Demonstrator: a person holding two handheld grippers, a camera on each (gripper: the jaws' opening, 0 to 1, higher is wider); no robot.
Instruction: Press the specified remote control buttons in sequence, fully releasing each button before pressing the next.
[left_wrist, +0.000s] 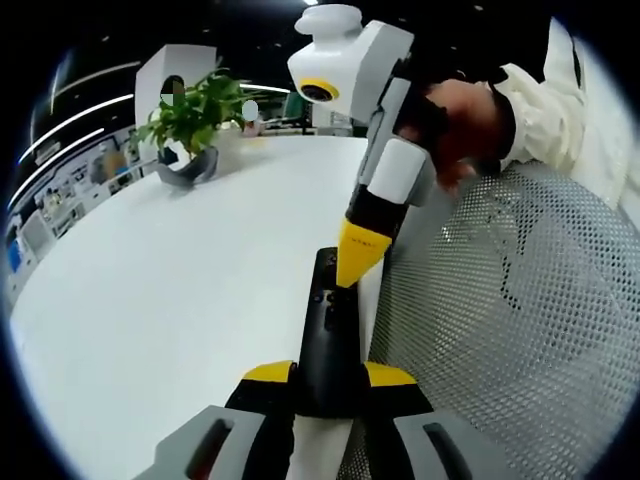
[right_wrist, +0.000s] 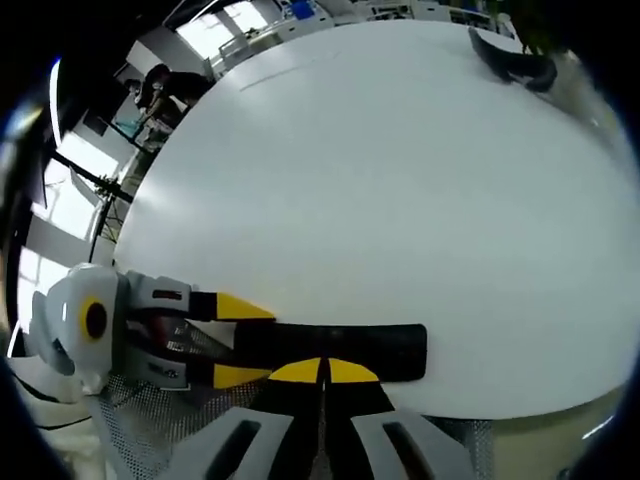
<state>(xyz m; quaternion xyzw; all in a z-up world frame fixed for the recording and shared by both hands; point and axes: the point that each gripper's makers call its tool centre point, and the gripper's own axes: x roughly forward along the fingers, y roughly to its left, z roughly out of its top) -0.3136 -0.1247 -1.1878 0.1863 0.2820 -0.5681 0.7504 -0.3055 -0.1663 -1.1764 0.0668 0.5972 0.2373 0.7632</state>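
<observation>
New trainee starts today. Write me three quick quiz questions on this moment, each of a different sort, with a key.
1. True or false: the left gripper is clamped on the near end of the black remote control.
2. Which part of the right gripper meets the remote's face?
A. its shut yellow tips
B. its white body
C. its lens
3. Fill in: the potted plant stands on the white ____, at its far side.

Key: 1 true, its jaws sit either side of the remote. 2 A. 3 table.
</observation>
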